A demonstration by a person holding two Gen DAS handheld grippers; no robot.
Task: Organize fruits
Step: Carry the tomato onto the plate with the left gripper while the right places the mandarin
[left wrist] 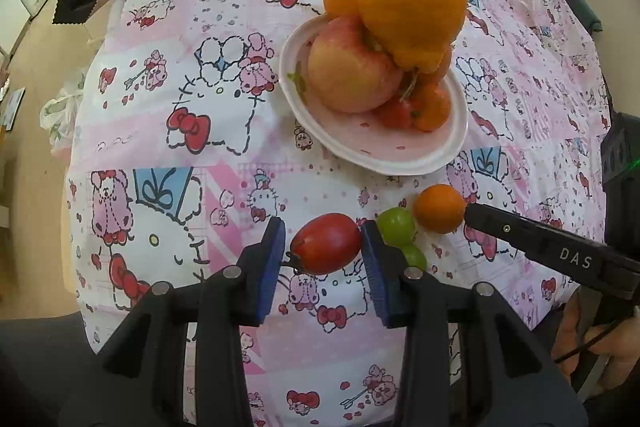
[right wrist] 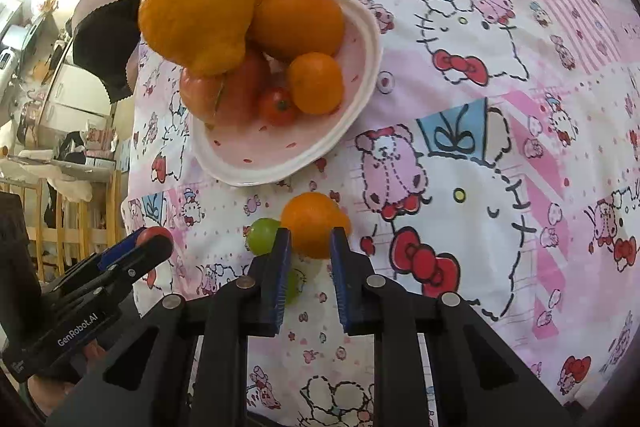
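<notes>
Left gripper (left wrist: pixel 323 247) clamps a soft, thin-skinned red tomato (left wrist: pixel 326 243) above the cloth, right gripper (right wrist: pixel 309 243) pinches a small firm mandarin (right wrist: pixel 312 223) across its middle, both near the plate (right wrist: pixel 360 67).

Your glossy, smooth red tomato (left wrist: pixel 326 243) contrasts with the pebbled, matt peel of the small orange (right wrist: pixel 312 225). The plate (right wrist: pixel 280 163) looks glazed ceramic; the printed tablecloth (right wrist: pixel 500 155) is matt woven cloth. Ribbed blue pads (left wrist: pixel 275 269) look rubbery.

Pink cartoon-print cloth (left wrist: pixel 224 155), red tomato (left wrist: pixel 326 243), green grapes (left wrist: pixel 397 227)
</notes>
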